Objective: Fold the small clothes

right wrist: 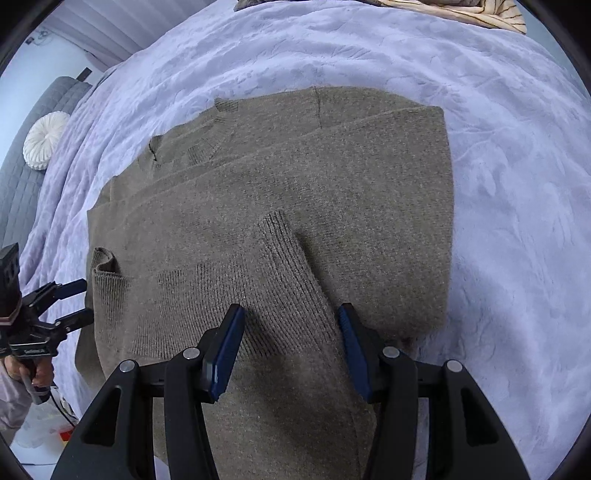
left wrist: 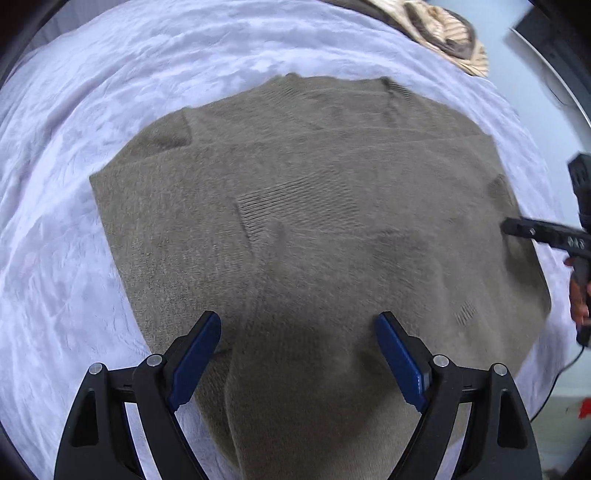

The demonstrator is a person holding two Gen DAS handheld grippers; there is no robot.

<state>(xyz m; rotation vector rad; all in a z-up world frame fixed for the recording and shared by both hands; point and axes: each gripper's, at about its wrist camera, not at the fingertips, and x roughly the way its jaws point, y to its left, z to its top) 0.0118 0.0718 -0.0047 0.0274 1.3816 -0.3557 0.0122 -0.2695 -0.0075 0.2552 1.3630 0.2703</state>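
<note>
Sweater (left wrist: pixel 314 229), taupe knit, lies mid-frame on the blanket (left wrist: pixel 55 221), partly folded, filling most of both views. In the left wrist view my left claw (left wrist: pixel 297 325) sits at bottom centre, jaws wide, nothing between the blue pads (left wrist: pixel 195 362) but the knit beneath them. I cannot tell whether the tips touch the fabric. A ribbed patch shows in the middle of the sweater there, blurred.

My right claw (left wrist: pixel 517 227) pokes in at the right edge of that view, over the sweater's right border; only its dark tip and body show, with my hand (left wrist: pixel 578 299) below it.

In the right wrist view my right claw (right wrist: pixel 291 317) is at bottom centre, jaws wide apart, straddling a sleeve (right wrist: pixel 295 295) that runs up from the lower middle to a ribbed cuff (right wrist: pixel 275 229) at frame centre. The sleeve lies on top of the body panel. The collar (right wrist: pixel 221 122) is at upper left, a folded edge running diagonally below it.

My left claw (right wrist: pixel 77 301) appears at the left edge, fingers parted, just beside the sweater's ribbed hem corner (right wrist: pixel 105 266), holding nothing.

A round white cushion (right wrist: pixel 44 140) sits at far left on a grey sofa (right wrist: pixel 22 177). Striped cloth (right wrist: pixel 461 11) lies at the top edge.
</note>
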